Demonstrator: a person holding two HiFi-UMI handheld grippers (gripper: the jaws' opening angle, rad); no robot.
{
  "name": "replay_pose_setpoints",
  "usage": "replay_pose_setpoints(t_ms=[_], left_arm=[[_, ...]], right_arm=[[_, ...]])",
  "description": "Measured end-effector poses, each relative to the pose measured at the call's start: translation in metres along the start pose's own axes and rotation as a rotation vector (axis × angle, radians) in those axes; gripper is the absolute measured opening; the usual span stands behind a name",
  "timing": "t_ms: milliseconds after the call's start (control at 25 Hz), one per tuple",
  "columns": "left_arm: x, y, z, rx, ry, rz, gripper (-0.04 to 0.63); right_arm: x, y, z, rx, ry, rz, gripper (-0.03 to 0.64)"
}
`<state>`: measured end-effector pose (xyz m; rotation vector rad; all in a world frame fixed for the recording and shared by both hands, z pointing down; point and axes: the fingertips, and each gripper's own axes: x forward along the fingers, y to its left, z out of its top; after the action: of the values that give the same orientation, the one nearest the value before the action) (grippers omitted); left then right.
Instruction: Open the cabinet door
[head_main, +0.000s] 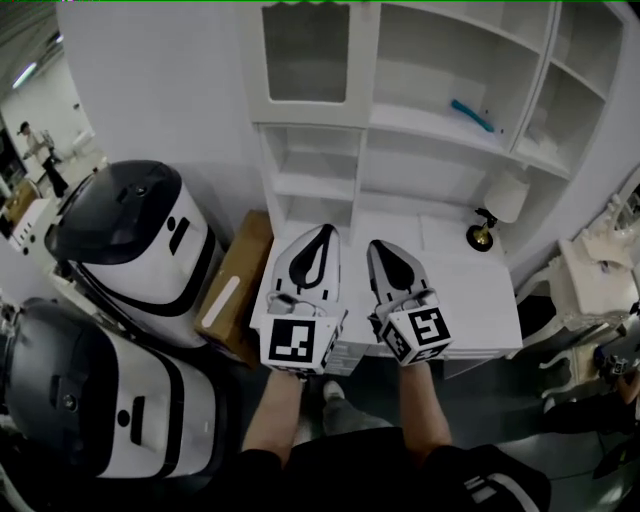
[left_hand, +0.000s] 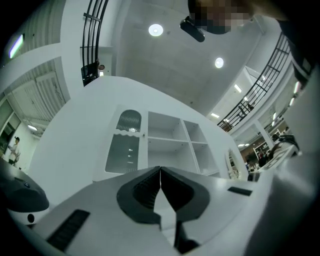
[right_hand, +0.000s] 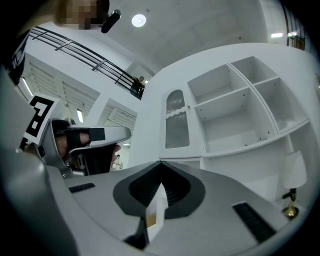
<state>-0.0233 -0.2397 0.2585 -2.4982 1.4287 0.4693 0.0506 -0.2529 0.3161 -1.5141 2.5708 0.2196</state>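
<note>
The white cabinet (head_main: 420, 110) stands in front of me, and its glass-paned door (head_main: 305, 55) at the upper left is closed. In the left gripper view the door (left_hand: 125, 145) shows above the jaws; in the right gripper view the door (right_hand: 176, 122) is left of the open shelves. My left gripper (head_main: 325, 232) and right gripper (head_main: 375, 246) hover side by side over the desk top, below the door and apart from it. Both point toward the cabinet. Each is shut with its jaw tips together and nothing between them, as at the left gripper (left_hand: 160, 170) and the right gripper (right_hand: 161, 164).
A small lamp (head_main: 497, 205) stands on the white desk top (head_main: 470, 290) at the right, and a blue object (head_main: 471, 114) lies on a shelf. Two large white-and-black machines (head_main: 130, 240) and a cardboard box (head_main: 235, 285) crowd the left. White furniture (head_main: 590, 270) sits at the right.
</note>
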Motion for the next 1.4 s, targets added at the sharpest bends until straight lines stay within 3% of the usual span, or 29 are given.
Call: replay_pose_setpoints(t_ms=[600, 800, 1000, 1240, 1400], left_arm=[[0.125, 0.024, 0.002, 0.191, -0.015, -0.108, 0.014], [0.161, 0.027, 0.002, 0.344, 0.007, -0.167, 0.015], [0.19, 0.037, 0.006, 0.377, -0.016, -0.166, 0.015], [0.21, 0.044, 0.029, 0.408, -0.109, -0.142, 0.015], [0.23, 0.043, 0.04, 0.47, -0.115, -0.162, 0.015]], right_arm=[[0.083, -0.077, 0.007, -0.013, -0.038, -0.058, 0.009], [0.115, -0.086, 0.009, -0.03, -0.064, -0.041, 0.009], [0.14, -0.099, 0.02, -0.064, -0.091, -0.01, 0.009], [0.159, -0.117, 0.037, -0.114, -0.137, -0.02, 0.009], [0.171, -0.131, 0.049, -0.136, -0.166, -0.018, 0.011]])
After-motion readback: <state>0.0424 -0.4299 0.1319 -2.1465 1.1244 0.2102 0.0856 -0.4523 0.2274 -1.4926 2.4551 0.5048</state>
